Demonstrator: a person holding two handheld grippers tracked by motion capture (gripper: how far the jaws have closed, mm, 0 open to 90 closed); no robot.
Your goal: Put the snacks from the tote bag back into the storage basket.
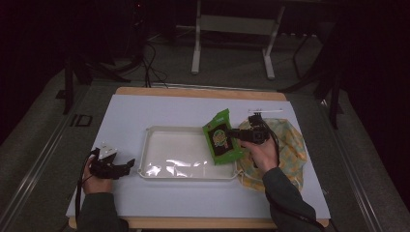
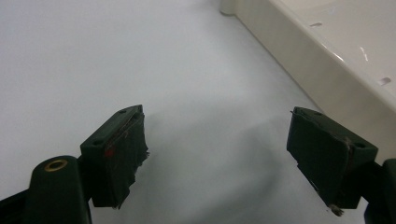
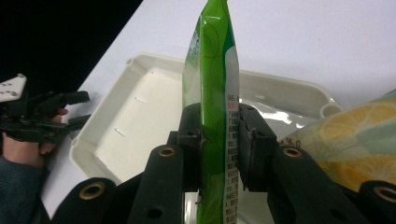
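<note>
Jaws of the right gripper [image 3: 219,135] pinch a green snack packet [image 3: 212,70] upright above the white tray [image 1: 159,145]; left gripper [image 2: 217,154] rests spread wide.

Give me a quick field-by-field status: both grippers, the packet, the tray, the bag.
left hand-held gripper: open, holding nothing, low over the white table cover, left of the tray
right hand-held gripper: shut on the green snack packet
green snack packet: held over the tray's right end
tray: cream plastic, nothing lying in it
bag: lemon-print, right of the tray
</note>
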